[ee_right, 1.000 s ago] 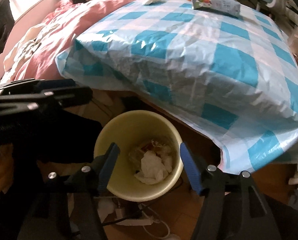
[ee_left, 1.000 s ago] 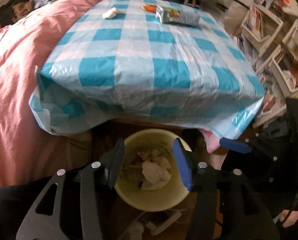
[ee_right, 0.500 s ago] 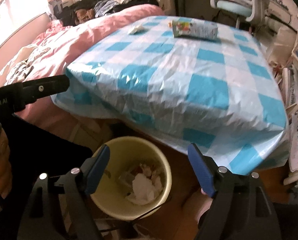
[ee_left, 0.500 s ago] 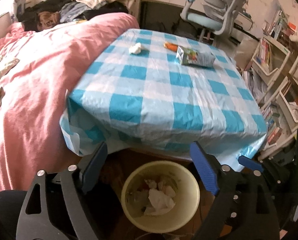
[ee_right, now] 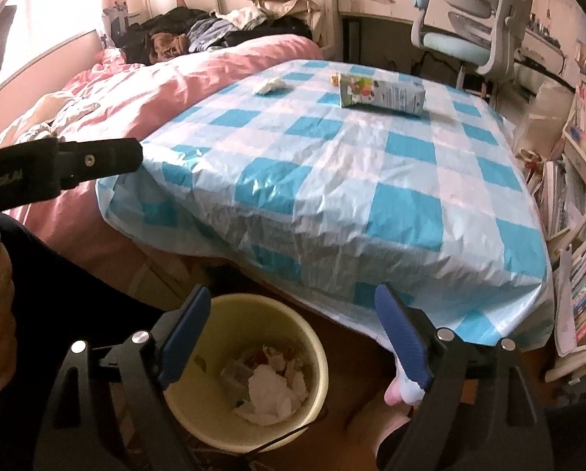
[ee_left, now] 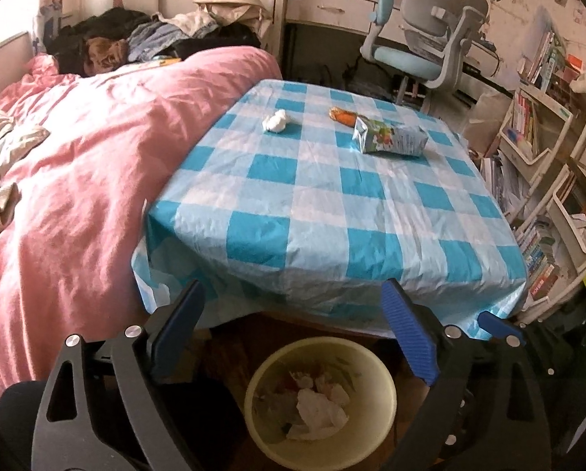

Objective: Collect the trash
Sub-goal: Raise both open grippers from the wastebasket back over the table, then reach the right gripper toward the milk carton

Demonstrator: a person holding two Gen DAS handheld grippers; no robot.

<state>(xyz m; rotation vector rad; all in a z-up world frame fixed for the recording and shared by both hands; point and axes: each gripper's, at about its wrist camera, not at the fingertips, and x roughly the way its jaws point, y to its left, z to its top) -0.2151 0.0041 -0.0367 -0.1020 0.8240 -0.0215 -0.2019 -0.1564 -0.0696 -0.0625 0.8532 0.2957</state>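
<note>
Both over the waste bin [ee_left: 320,400]: left hand-held gripper [ee_left: 293,337] and right hand-held gripper [ee_right: 293,337] jaws opening wide, nothing between them. We go for the far tabletop [ee_left: 332,204] next. Remaining trash sits there: crumpled tissue [ee_left: 276,122], juice carton [ee_left: 389,141], orange wrapper [ee_left: 342,115] just behind it. We clear the draped tablecloth edge first; pink duvet [ee_left: 77,165] crowds the left.

table [ee_left: 332,196] edge overhangs bin [ee_left: 320,400]; tabletop mostly bare.
</note>
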